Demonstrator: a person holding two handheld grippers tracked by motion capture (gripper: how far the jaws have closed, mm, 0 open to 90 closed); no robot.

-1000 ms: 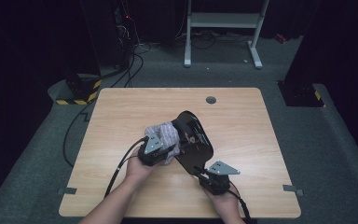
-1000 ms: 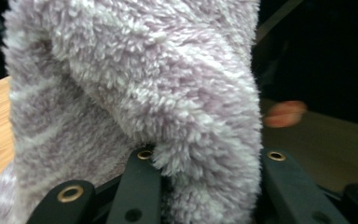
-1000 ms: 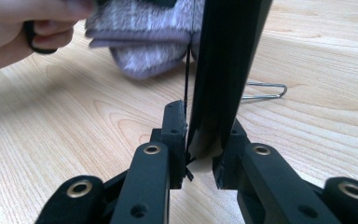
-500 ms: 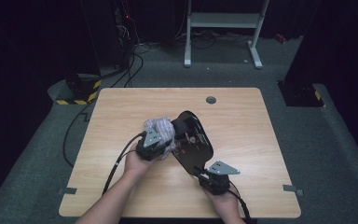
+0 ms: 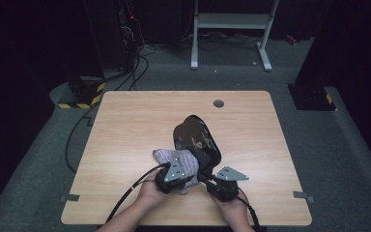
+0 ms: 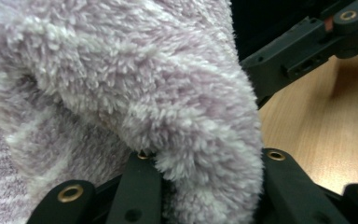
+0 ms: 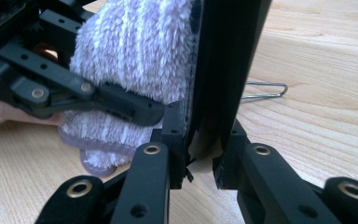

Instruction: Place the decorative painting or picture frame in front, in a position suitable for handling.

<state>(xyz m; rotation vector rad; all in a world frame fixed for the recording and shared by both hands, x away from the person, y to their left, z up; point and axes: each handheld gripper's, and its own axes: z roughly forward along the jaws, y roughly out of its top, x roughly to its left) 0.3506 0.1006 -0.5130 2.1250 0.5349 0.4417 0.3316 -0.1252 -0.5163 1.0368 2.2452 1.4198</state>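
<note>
Nearest you, your right gripper (image 5: 221, 184) pinches the bottom edge of the black glossy panel (image 5: 198, 140), which stands up off the table (image 5: 125, 125). Just left, your left gripper (image 5: 173, 178) clamps the fluffy lilac cloth (image 5: 181, 159) against the panel's face. A thin wire clip (image 7: 265, 91) lies beyond the panel; farther off, a grommet hole (image 5: 218, 103).

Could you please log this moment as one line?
left claw: shut on fuzzy sock | right claw: shut on black shoe | table
</note>
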